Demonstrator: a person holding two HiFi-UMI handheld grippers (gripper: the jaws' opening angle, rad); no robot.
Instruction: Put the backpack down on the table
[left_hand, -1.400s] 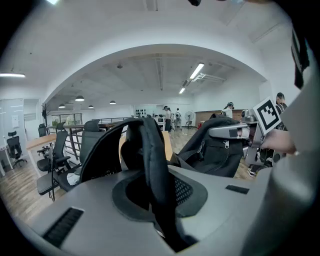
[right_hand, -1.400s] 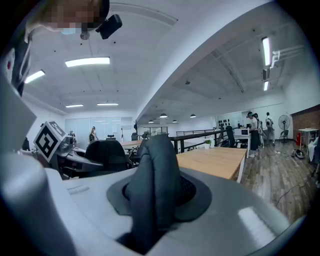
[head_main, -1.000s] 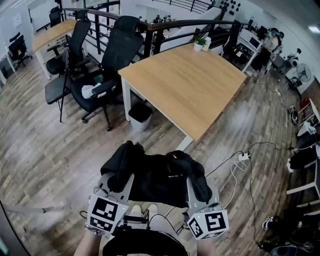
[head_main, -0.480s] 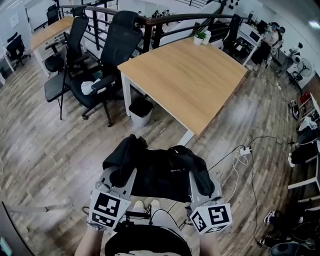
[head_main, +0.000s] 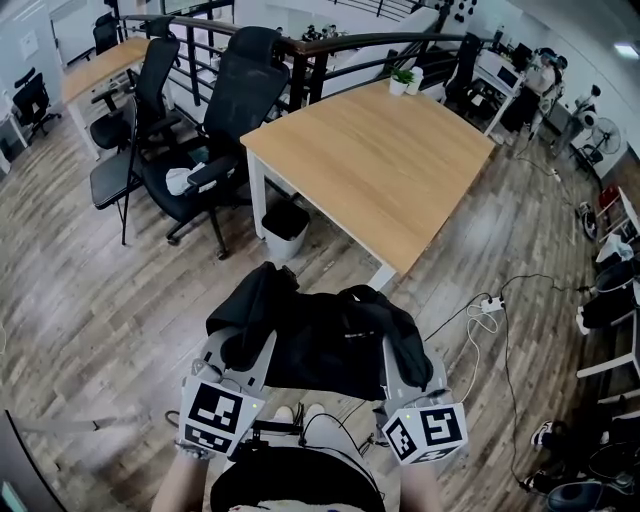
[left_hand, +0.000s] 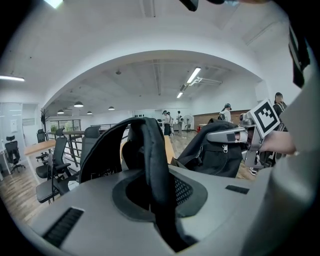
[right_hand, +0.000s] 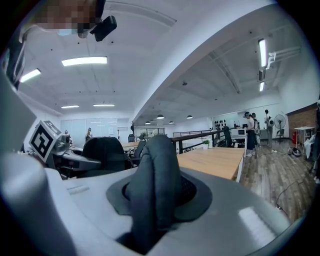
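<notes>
A black backpack (head_main: 320, 340) hangs in the air between my two grippers, above the wooden floor and short of the light wooden table (head_main: 375, 165). My left gripper (head_main: 250, 335) is shut on a black shoulder strap (left_hand: 150, 165), which runs up between its jaws. My right gripper (head_main: 395, 345) is shut on the other padded strap (right_hand: 155, 185). In the left gripper view the backpack's body (left_hand: 217, 152) shows to the right with the right gripper (left_hand: 235, 136) on it. The table's top (right_hand: 215, 161) lies ahead in the right gripper view.
Two black office chairs (head_main: 215, 130) stand left of the table, and a dark waste bin (head_main: 285, 225) sits under its near corner. A small potted plant (head_main: 403, 82) is at the table's far edge. White cables and a power strip (head_main: 485, 310) lie on the floor at right.
Both grippers and the backpack have moved a little forward toward the table; the grips on the straps are unchanged.
</notes>
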